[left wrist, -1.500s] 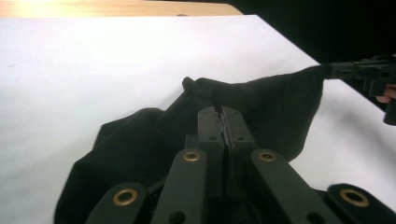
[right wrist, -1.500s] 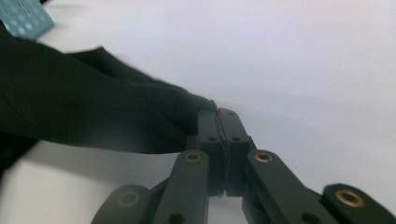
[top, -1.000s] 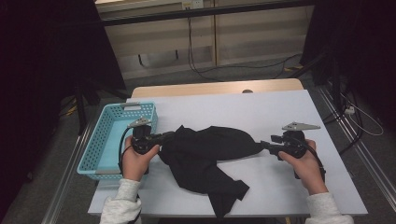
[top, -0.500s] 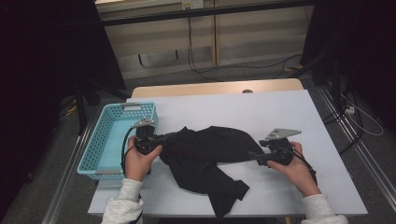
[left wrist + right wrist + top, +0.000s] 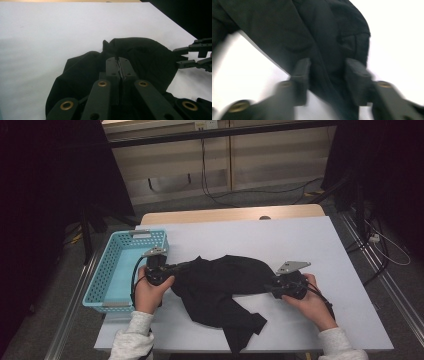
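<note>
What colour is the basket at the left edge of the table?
Light blue, a plastic basket with a lattice wall; it shows best in the high view.

blur: right tool [image 5: 327,75] smeared | hidden: black cloth [image 5: 312,37] cut by frame edges

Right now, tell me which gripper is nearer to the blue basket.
Left. The left gripper sits just beside the blue basket, shut on the black cloth. The right gripper is across the cloth, at its far end from the basket.
</note>
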### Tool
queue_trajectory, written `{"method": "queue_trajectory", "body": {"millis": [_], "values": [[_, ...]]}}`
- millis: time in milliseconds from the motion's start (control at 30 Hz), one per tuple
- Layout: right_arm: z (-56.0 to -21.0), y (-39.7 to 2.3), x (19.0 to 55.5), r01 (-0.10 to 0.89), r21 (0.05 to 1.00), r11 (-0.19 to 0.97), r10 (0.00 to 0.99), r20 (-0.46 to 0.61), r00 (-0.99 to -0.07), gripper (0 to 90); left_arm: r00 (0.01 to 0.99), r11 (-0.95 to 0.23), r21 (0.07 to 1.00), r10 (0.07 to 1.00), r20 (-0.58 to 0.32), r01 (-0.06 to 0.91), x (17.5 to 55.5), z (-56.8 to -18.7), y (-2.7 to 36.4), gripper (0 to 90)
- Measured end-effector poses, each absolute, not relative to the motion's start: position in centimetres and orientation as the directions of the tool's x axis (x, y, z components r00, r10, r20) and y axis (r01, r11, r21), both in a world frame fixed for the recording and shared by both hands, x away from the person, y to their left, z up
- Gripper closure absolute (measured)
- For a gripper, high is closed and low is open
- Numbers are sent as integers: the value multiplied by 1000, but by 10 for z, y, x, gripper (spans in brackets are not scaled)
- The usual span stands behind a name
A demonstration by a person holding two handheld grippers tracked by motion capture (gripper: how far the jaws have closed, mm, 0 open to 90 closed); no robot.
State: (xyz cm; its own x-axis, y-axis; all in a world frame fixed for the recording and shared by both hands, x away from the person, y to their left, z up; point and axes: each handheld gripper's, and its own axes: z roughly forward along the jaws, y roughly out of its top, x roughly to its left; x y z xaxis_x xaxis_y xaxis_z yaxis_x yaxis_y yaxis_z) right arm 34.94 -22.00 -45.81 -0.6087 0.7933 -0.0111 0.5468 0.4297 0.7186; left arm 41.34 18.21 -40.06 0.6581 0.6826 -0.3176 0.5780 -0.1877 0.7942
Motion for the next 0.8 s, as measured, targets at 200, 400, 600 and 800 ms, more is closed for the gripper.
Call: {"method": "queue_trajectory", "body": {"millis": [200, 400, 600, 800], "values": [[-451, -232, 348, 556, 745, 368, 817, 26, -576, 868, 669, -186, 799, 669, -323, 571, 411, -399, 175, 876], [-425, -258, 337, 540, 792, 284, 837, 71, -543, 869, 709, -196, 822, 633, -310, 535, 405, -389, 160, 877], [-404, -284, 316, 516, 820, 247, 844, 80, -531, 869, 753, -193, 852, 587, -298, 487, 400, -379, 139, 878], [-409, -286, 318, 540, 811, 223, 849, 110, -517, 862, 717, -204, 838, 639, -278, 507, 409, -391, 142, 879]]}}
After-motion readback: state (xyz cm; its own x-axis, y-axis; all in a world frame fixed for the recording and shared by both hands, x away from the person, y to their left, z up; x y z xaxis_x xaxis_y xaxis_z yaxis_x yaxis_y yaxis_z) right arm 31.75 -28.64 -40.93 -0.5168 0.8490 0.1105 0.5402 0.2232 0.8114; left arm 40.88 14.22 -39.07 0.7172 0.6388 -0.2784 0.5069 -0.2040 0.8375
